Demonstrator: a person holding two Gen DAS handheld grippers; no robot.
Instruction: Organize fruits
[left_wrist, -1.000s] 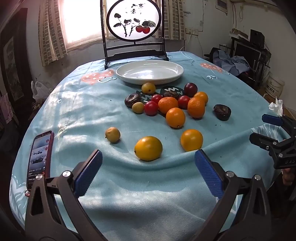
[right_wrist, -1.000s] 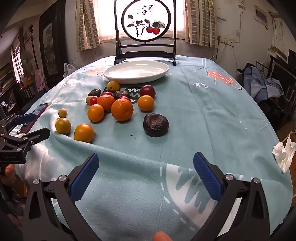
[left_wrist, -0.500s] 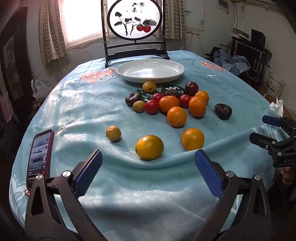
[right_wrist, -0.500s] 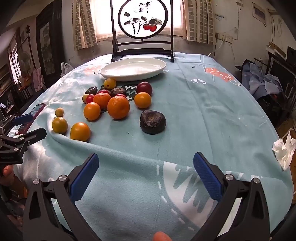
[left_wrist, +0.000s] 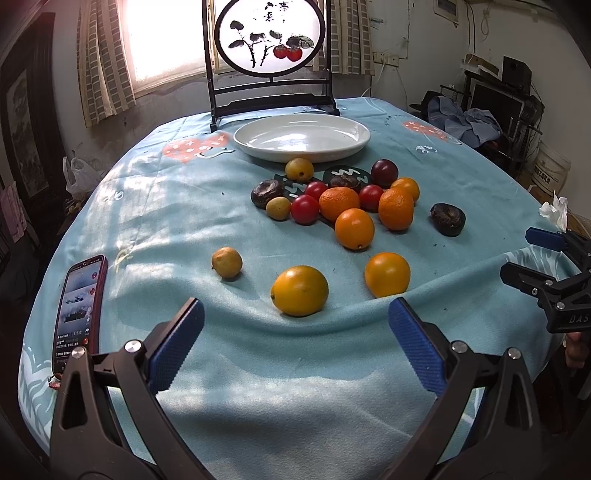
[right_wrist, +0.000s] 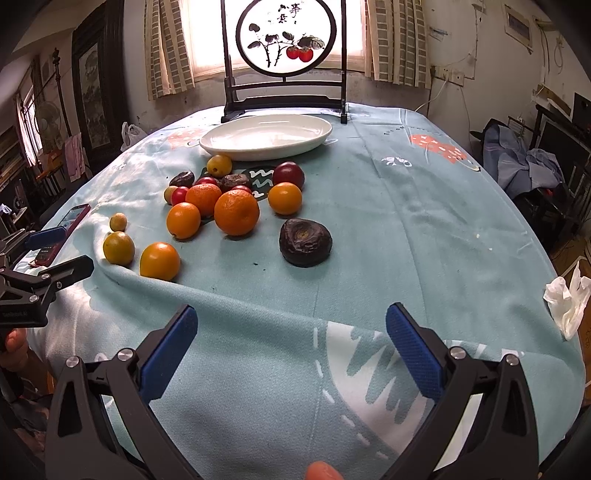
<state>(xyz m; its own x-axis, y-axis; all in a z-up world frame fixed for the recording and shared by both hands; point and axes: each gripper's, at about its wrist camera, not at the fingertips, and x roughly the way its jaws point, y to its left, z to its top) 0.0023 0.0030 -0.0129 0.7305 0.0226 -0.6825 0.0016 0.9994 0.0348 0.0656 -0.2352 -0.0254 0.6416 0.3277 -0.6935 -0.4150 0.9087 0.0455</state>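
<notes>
Little has changed over the last second: I have eased the left gripper (left_wrist: 295, 334) slightly forward, so the large yellow-orange citrus fruit (left_wrist: 299, 290) sits a touch nearer between its blue-padded fingers (left_wrist: 176, 343), and the right gripper (right_wrist: 291, 343) has crept toward the wrinkled dark-brown fruit (right_wrist: 305, 242). Both tools gape wide and hold nothing. Every fruit lies on the pale blue tablecloth (left_wrist: 155, 206), none in the empty white oval dish (left_wrist: 302, 136) at the far side, so I judge the sorting not yet begun and the first pick imminent. For writing, I read "DAS" on the right gripper's black body, Chinese characters I cannot make out on the round painted persimmon screen (left_wrist: 270, 35), and illegible text on the red-cased phone (left_wrist: 79, 306).
</notes>
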